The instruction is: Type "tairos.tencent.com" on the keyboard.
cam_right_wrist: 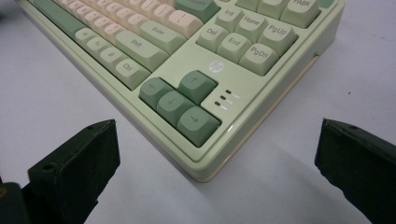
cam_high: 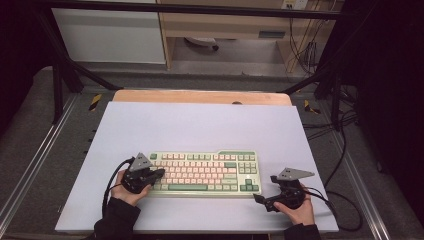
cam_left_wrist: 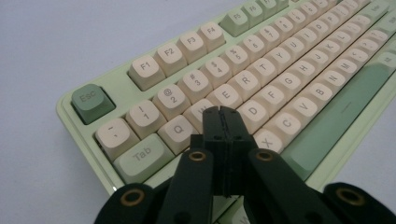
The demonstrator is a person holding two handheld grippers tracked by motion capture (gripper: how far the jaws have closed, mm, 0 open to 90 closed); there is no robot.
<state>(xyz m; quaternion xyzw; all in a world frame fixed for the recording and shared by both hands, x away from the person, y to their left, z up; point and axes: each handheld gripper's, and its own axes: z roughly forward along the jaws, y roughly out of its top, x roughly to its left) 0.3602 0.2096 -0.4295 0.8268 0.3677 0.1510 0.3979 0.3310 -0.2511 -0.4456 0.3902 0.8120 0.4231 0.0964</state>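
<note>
A pale green keyboard [cam_high: 202, 172] with cream and green keys lies on the light mat, near its front edge. My left gripper [cam_high: 160, 173] hovers over the keyboard's left end. In the left gripper view that gripper [cam_left_wrist: 220, 112] is shut with nothing held, its tips just above the cream letter keys [cam_left_wrist: 243, 84] beside W and S. My right gripper [cam_high: 265, 190] rests at the keyboard's front right corner. In the right gripper view its jaws stand wide open around that corner [cam_right_wrist: 205, 172], apart from it, with the green arrow keys [cam_right_wrist: 180, 102] between and beyond them.
The lavender mat [cam_high: 200, 125] covers a wooden table [cam_high: 200, 96], with bare mat behind the keyboard and on both sides. Black frame posts [cam_high: 57, 85] stand at the table's far corners. Cables [cam_high: 345, 150] trail along the right side.
</note>
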